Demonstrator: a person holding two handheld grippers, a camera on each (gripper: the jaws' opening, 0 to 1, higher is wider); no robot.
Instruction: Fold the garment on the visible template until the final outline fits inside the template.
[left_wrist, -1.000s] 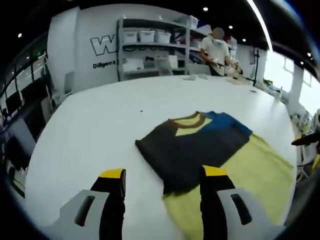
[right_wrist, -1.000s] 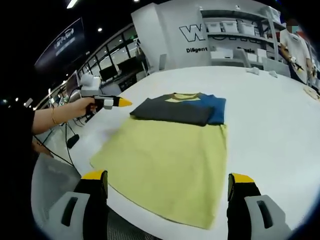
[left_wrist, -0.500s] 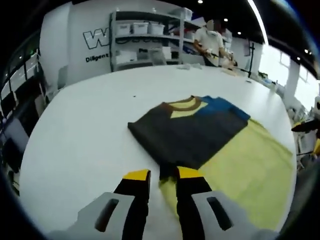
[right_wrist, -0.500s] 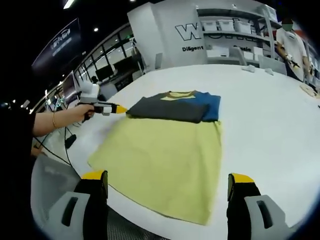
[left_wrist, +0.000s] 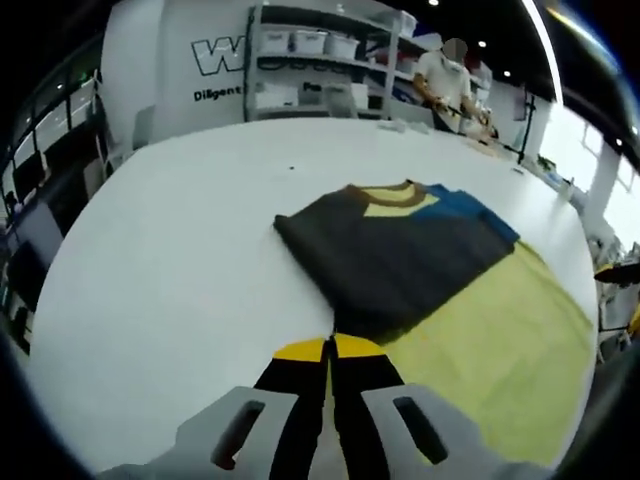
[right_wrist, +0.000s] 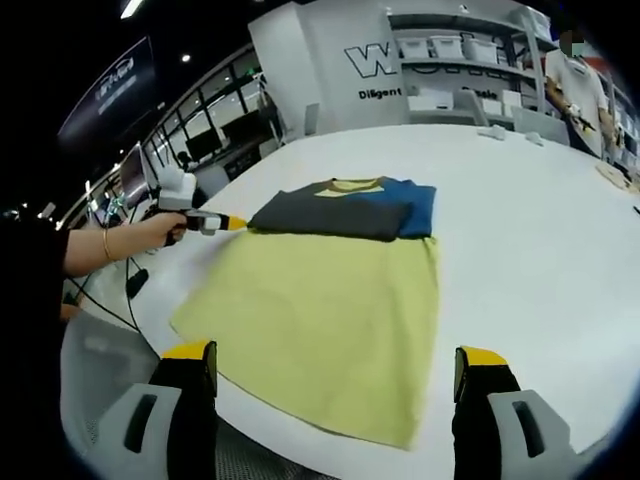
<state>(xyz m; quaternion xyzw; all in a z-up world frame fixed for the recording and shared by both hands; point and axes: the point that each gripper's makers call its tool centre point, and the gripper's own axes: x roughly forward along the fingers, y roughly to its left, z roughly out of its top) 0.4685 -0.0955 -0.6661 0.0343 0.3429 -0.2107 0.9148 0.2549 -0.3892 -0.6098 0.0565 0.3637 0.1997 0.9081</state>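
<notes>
A folded garment, dark grey with a blue sleeve and a yellow, brown-edged neck, lies at the far end of a yellow-green template on the white table. My left gripper is shut, its yellow tips pinching the garment's near corner. The right gripper view shows that gripper in a person's hand, touching the left corner of the garment. My right gripper is open, hanging over the near edge of the template with nothing between its jaws.
The white table stretches wide to the left of the garment. Shelves with boxes and a person are at the far side. The table's near edge and a dangling cable lie at the left.
My left gripper's jaws went from wide open to shut on the garment's near corner. The right gripper stayed open and barely shifted.
</notes>
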